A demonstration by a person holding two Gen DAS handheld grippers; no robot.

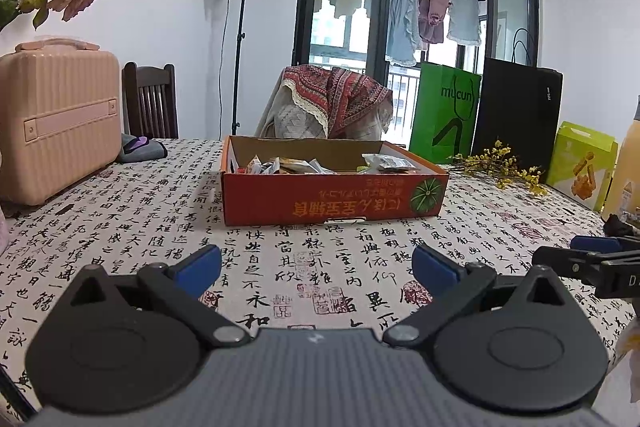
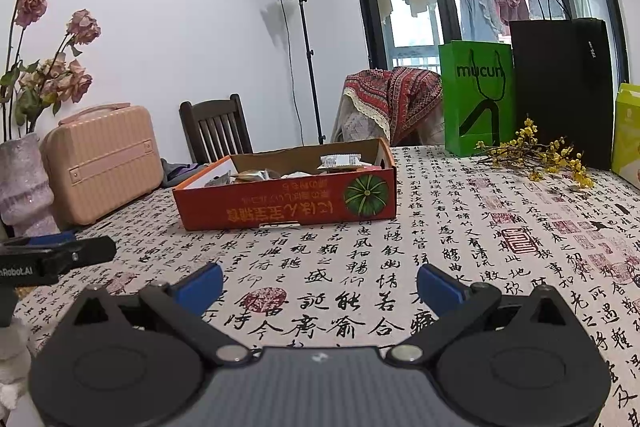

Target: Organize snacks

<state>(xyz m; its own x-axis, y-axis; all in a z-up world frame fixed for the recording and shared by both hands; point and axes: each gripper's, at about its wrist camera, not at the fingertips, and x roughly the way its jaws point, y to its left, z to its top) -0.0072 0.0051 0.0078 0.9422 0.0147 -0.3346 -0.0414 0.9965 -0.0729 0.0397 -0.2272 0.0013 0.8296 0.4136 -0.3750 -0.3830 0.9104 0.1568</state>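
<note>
The left tool (image 1: 316,263) hovers low over the near part of the table (image 1: 120,211), its blue pads spread wide with nothing between them. The right tool (image 2: 320,281) hangs just beside it at a like height, likewise spread and empty; each shows at the edge of the other's view.

Straight ahead of both, toward the middle of the table, sits the red box (image 1: 332,193), its long side turned square to the left tool and running across from the table's left edge toward its right. The snacks (image 1: 292,166) lie inside it as a loose heap of small packets, only their tops showing over the near wall.

From the left tool the box is dead ahead; from the right tool it lies ahead and a little to the left, one corner turned nearer. Neither looks clearly closer. Any pick will likely need a reach forward and over the near wall, then down.
</note>
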